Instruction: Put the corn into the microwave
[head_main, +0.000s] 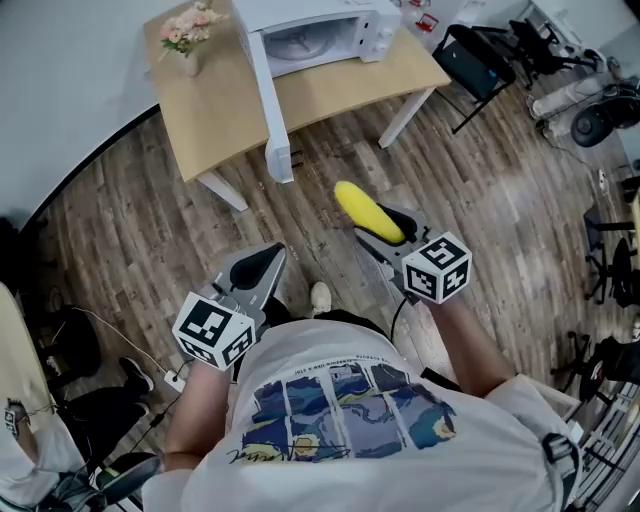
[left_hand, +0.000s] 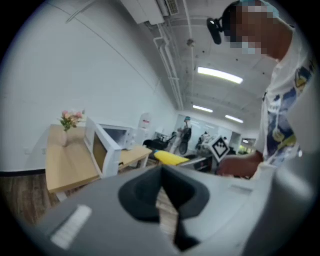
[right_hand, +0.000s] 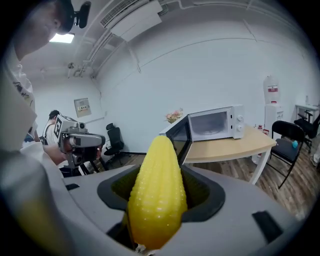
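A yellow corn cob (head_main: 366, 210) sticks out of my right gripper (head_main: 388, 232), which is shut on it above the wood floor. In the right gripper view the corn (right_hand: 157, 195) fills the jaws and points toward the white microwave (right_hand: 217, 122). That microwave (head_main: 320, 35) stands on a wooden table (head_main: 215, 115) well ahead, its door (head_main: 268, 95) swung wide open. My left gripper (head_main: 268, 262) hangs lower left, shut with nothing in it. From the left gripper view I see the corn (left_hand: 171, 158) and the microwave (left_hand: 117, 136) past the jaws.
A vase of pink flowers (head_main: 190, 35) stands at the table's left corner. A black chair (head_main: 470, 60) sits right of the table, with more gear at the far right. A person's shoe (head_main: 320, 296) shows on the floor between the grippers.
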